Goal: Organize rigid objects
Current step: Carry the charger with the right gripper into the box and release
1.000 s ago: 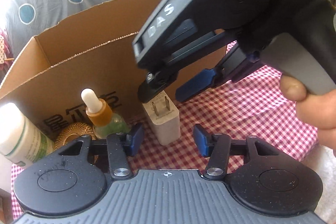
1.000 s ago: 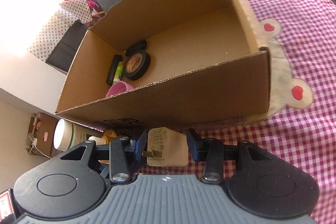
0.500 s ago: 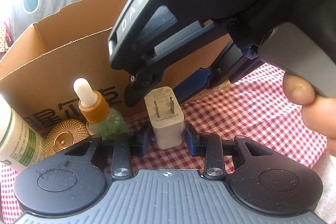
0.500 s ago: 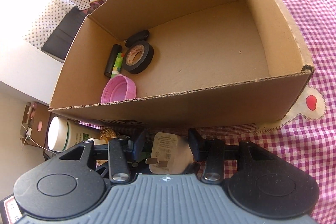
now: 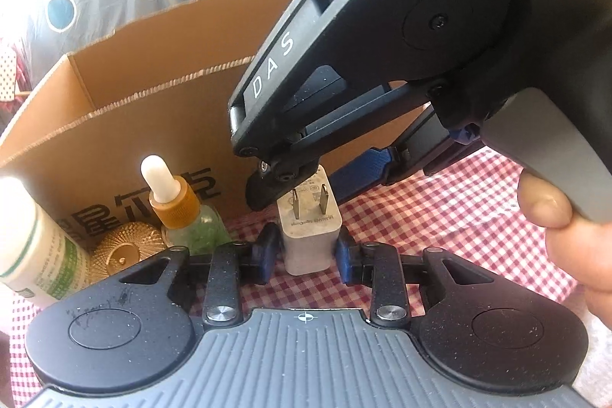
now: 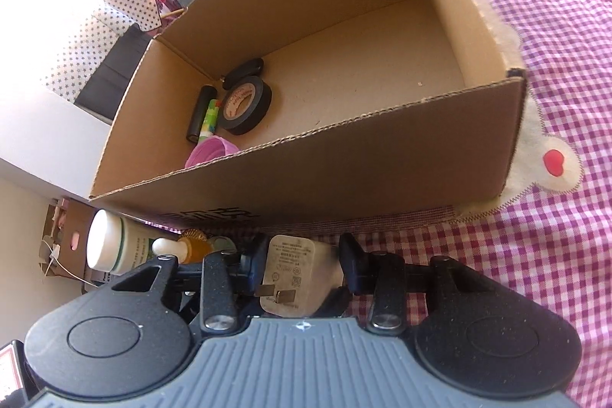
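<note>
The interior of the open corrugated cardboard box (image 6: 344,71) is shown only by the right wrist view: a black tape roll (image 6: 246,108), a black cylinder (image 6: 200,117) and a pink round lid (image 6: 210,151). The white rectangular two-pronged plug adapter (image 5: 310,236) stands on the red-checked cloth (image 5: 440,217) before the box. The left gripper (image 5: 306,251) is closing, its blue pads now against the adapter, having narrowed since a second ago. The right gripper (image 6: 302,262) is also closing; its left pad touches, its right stands just apart.
</note>
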Available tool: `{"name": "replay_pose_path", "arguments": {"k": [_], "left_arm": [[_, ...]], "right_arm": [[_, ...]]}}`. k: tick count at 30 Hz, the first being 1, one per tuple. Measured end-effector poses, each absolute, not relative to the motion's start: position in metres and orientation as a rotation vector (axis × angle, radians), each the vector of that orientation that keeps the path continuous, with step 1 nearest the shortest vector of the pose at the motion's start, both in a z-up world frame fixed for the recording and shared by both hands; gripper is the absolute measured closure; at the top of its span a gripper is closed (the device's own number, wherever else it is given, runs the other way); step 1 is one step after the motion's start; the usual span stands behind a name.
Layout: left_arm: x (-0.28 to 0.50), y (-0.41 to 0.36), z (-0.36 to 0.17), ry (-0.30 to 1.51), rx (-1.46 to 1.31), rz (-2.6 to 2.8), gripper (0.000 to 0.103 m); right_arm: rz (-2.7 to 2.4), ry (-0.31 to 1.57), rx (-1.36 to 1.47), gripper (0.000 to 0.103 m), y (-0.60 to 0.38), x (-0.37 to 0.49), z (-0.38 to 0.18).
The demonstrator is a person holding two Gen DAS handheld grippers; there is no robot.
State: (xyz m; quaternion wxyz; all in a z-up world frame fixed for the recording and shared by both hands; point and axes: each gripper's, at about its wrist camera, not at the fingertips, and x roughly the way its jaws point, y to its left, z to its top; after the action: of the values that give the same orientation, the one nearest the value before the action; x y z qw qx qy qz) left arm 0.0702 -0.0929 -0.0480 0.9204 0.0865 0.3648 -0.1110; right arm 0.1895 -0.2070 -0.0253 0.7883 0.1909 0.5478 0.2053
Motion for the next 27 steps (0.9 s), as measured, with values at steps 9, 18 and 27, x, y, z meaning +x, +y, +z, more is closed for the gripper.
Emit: {"name": "replay_pose_path", "arguments": {"k": [9, 18, 27], "left_arm": [[0.036, -0.093, 0.019, 0.614, 0.210, -0.216, 0.072], [0.070, -0.084, 0.075, 0.569, 0.254, -0.183, 0.071], [0.184, -0.065, 0.078, 0.803, 0.213, -0.183, 0.070]], "right_arm": [[0.492, 1.009, 0.377, 0.060, -0.214, 0.153, 0.048], [0.559, 0.930, 0.347, 0.060, -0.202, 0.190, 0.110], [0.595, 1.077, 0.383, 0.060, -0.179, 0.302, 0.093]]}}
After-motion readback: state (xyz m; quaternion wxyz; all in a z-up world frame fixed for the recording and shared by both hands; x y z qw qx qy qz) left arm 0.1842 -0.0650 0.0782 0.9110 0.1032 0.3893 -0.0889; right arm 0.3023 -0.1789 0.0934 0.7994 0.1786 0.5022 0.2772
